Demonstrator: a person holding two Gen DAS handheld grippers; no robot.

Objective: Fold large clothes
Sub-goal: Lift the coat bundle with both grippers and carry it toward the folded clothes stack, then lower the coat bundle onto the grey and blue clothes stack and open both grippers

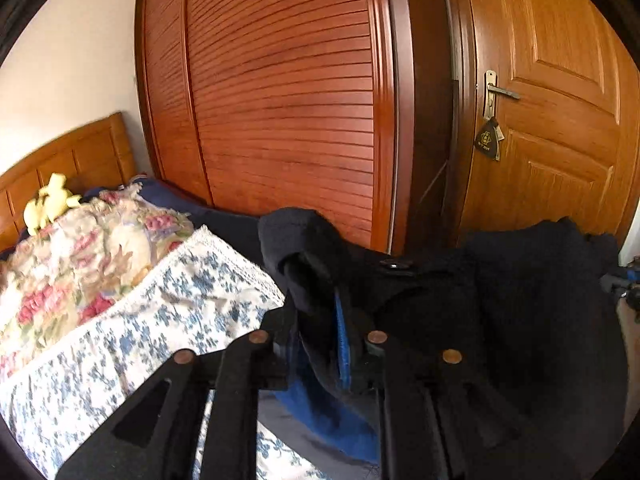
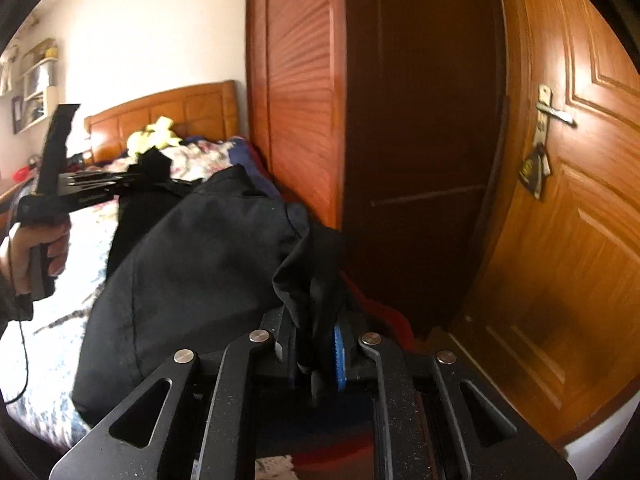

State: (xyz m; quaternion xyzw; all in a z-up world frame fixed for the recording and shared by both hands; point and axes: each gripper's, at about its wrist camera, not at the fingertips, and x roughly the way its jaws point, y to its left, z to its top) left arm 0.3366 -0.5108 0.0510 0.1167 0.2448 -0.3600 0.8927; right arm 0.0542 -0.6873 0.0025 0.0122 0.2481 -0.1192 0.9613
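Note:
A large dark navy coat (image 1: 500,300) with a black button (image 1: 394,266) hangs stretched between my two grippers above the bed. In the left wrist view my left gripper (image 1: 320,312) is shut on a bunched edge of the coat, with the fabric pinched against its blue pad. In the right wrist view my right gripper (image 2: 316,332) is shut on another gathered edge of the coat (image 2: 192,264). That view also has the left gripper (image 2: 154,170) at the far left, held up by a hand (image 2: 36,248), with the cloth sagging between the two.
Under the coat lies the bed with a blue-flowered white quilt (image 1: 140,320) and a rose-patterned cover (image 1: 80,260). A yellow plush toy (image 1: 50,202) sits by the wooden headboard (image 1: 80,156). A louvered wardrobe (image 1: 288,100) and a wooden door (image 1: 560,120) stand close behind.

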